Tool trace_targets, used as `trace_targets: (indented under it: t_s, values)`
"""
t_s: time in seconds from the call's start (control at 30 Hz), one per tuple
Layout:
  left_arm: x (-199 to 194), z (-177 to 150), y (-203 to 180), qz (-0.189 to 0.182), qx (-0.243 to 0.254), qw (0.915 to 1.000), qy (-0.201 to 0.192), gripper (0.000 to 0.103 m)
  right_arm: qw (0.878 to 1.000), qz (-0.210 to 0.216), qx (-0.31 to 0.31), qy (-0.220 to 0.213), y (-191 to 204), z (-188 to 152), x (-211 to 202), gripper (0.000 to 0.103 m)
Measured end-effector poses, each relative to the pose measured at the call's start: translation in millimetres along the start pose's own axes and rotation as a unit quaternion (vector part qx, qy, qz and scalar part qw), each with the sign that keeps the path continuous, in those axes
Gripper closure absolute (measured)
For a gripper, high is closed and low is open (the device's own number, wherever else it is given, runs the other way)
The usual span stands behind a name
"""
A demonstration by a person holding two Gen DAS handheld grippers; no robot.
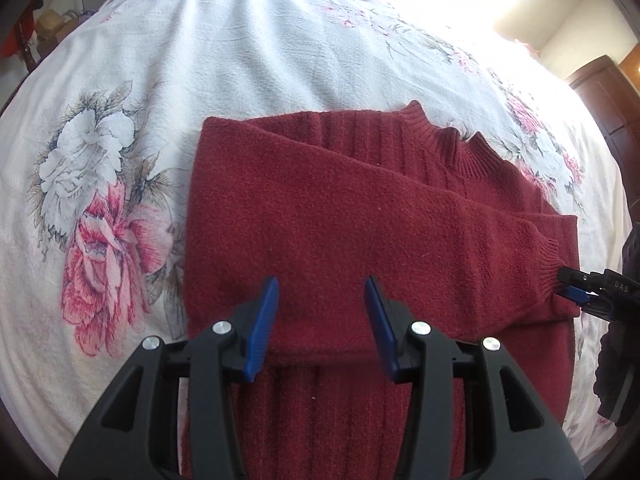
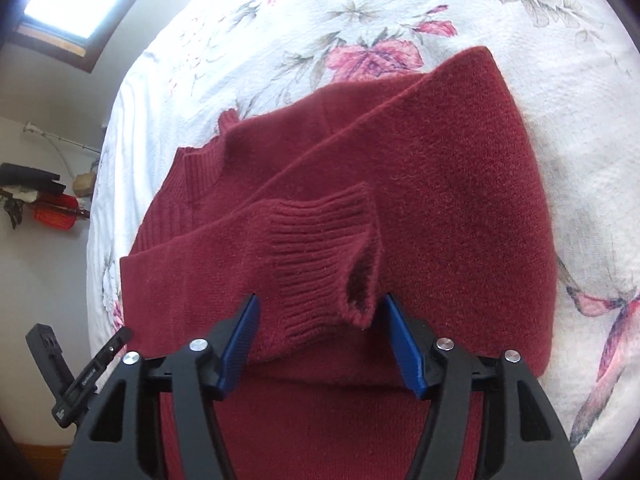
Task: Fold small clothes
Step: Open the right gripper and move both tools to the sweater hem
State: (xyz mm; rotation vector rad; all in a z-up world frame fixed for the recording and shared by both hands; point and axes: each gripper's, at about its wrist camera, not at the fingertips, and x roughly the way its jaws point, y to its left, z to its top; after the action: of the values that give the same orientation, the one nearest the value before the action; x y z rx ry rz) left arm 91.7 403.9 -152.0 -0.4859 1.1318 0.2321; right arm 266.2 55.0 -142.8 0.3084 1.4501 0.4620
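Dark red knit sweater [image 1: 360, 208] lies flat, sleeves folded across its body.

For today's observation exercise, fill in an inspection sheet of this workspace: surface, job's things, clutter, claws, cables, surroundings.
Surface: bedspread, white with a pink flower print, lightly wrinkled.
Job's things: red sweater lying flat, one sleeve folded across the body, its cuff at the right claw.
Clutter: nothing seen on the bed.
Claws: left claw open above the sweater; right claw open around the cuff.
Cables: nothing seen.
Surroundings: window, dark wooden cabinet, small items by the wall.
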Motion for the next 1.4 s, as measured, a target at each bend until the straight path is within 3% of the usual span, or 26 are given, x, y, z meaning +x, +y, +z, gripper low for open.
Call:
trace_targets:
  t_s: [0.07,0.13,0.17,0.3,0.5,0.8,0.93,1.07,1.23,1.4]
  values:
    - [6,1,-6,-0.004,0.0,1.0,0.005,0.058,1.0,0.002,0.007,0.003,-8,4,3,0.069]
    - [11,1,-10,-0.006,0.001,0.9999,0.011,0.058,1.0,-0.007,0.004,-0.001,-9,5,-1,0.09]
    - [13,1,-12,-0.005,0.002,0.9999,0.013,0.058,1.0,-0.001,0.0,-0.008,-9,4,-7,0.091]
    - [23,-3,-13,-0.002,0.006,0.9997,0.025,0.058,0.999,-0.001,-0.032,-0.04,-2,-3,-30,0.091]
    - [33,-6,-9,0.001,0.004,0.9994,0.034,0.057,0.999,-0.03,-0.016,-0.007,-19,-10,-7,0.089]
    - [35,-7,-8,0.0,-0.002,0.9995,0.031,0.056,0.999,-0.018,-0.015,-0.021,-26,-16,0,0.088]
    - [12,-17,-9,0.001,-0.001,0.9996,0.028,0.056,0.999,-0.008,-0.024,-0.045,-20,-26,-27,0.069]
    - [-20,-45,-8,0.007,0.022,0.9994,0.025,0.053,0.998,-0.001,-0.045,-0.045,-17,-58,-54,0.067]
    - [-55,-102,9,0.011,0.01,0.9987,0.05,0.051,0.998,-0.011,-0.062,-0.028,-26,-116,-77,0.061]
    - [-89,-162,39,0.048,-0.003,0.9959,0.076,0.048,0.997,-0.033,-0.072,-0.008,-40,-175,-99,0.055]
